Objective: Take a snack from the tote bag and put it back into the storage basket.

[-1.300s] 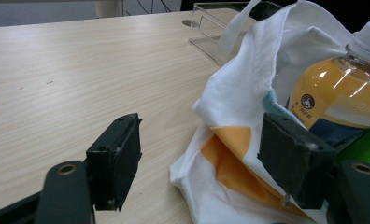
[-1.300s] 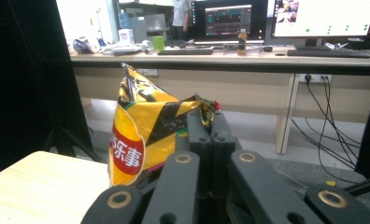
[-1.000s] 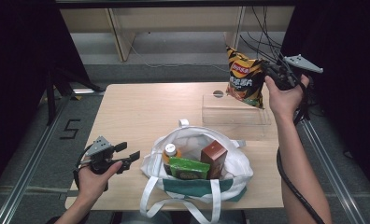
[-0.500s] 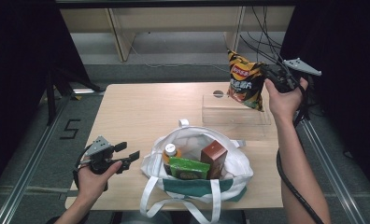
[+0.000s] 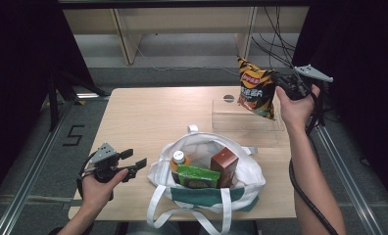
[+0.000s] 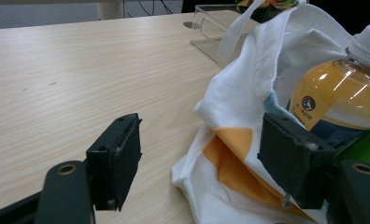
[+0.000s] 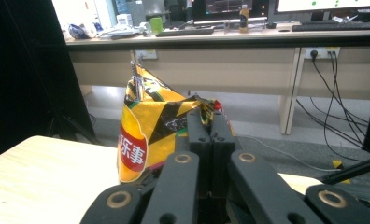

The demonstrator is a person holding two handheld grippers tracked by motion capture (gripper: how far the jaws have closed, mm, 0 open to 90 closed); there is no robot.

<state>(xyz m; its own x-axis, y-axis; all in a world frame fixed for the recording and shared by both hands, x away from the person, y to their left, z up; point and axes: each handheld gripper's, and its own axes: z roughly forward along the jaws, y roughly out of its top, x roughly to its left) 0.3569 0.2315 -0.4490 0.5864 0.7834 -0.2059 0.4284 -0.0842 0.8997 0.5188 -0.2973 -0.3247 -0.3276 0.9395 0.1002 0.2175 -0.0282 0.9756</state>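
Your white bag (image 5: 241, 181) sits on the table (image 5: 148, 122) with a juice bottle (image 5: 178, 159), a green pack (image 5: 198, 177) and a brown box (image 5: 224, 165) inside. Your right tool (image 5: 279, 84) pinches the chip bag (image 5: 254, 88) above the clear box (image 5: 246, 121). Your left tool (image 5: 135, 162) is spread apart beside the white bag.

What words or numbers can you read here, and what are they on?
"5": marked on the floor left of the table.
"乐事": red logo on the chip bag.
Bottle label: round logo, too small to read.
Green packet, brown box: print too blurred.
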